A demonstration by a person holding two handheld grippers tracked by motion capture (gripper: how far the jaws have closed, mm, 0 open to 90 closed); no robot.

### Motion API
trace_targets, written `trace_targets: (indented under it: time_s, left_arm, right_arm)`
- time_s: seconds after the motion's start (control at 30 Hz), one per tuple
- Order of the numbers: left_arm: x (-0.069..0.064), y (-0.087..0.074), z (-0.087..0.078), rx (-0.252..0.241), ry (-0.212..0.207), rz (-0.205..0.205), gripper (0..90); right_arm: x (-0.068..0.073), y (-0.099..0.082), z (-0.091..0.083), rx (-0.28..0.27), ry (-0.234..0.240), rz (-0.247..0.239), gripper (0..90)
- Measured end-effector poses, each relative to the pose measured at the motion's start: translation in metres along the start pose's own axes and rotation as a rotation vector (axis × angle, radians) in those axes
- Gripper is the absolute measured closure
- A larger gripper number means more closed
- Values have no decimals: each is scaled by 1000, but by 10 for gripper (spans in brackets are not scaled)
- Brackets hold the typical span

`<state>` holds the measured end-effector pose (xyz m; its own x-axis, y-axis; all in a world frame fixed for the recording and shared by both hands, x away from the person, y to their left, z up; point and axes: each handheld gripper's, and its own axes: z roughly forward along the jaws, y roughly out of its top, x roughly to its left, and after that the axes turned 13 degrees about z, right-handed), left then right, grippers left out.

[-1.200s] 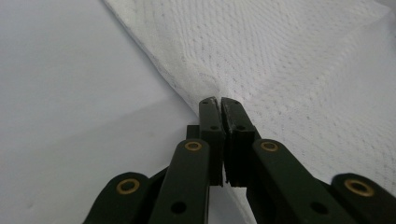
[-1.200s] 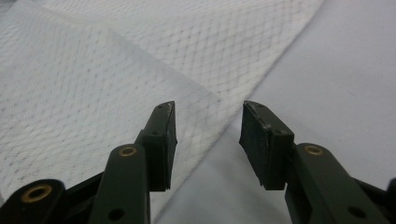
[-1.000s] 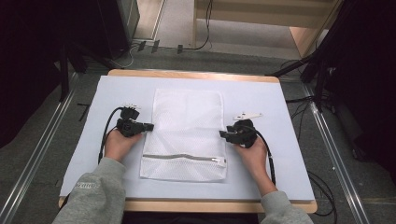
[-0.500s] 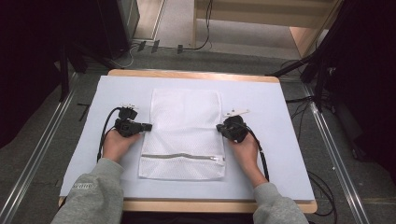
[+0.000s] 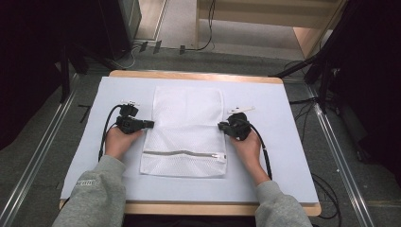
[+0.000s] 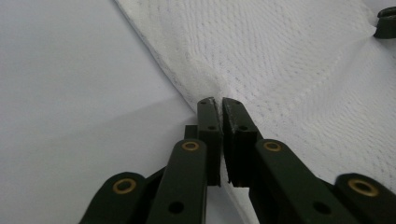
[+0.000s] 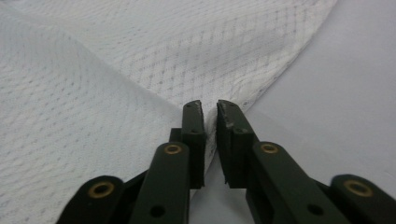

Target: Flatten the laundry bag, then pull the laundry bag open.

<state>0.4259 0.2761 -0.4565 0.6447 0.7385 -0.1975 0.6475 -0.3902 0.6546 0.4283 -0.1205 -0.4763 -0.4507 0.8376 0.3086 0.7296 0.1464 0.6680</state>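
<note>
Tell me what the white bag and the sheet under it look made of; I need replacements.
The bag looks like soft white mesh fabric: open netting weave, stitched edges, a zipper. The sheet looks like smooth matte pale paper or plastic; which, I cannot tell.

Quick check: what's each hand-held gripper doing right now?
Left hand-held gripper: closed on the left edge of the mesh bag.
Right hand-held gripper: closed on the bag's right edge.

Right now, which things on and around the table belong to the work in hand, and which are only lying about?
Part of the work:
- white mesh zippered laundry bag
- left gripper, pinching its left edge
- right gripper, pinching its right edge

Lying about:
- pale blue table cover
- black floor cables
</note>
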Motion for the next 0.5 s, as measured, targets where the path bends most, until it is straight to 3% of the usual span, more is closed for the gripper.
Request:
trace_targets:
  time_s: [0.27, 0.5]
  left_arm:
    - [-5, 1, -10, 14, -19, 21, 590]
    - [-13, 3, -20, -8, -29, 50, 491]
  right_arm:
    - [1, 3, -10, 10, 56, 21, 652]
    - [3, 4, -23, 15, 85, 20, 563]
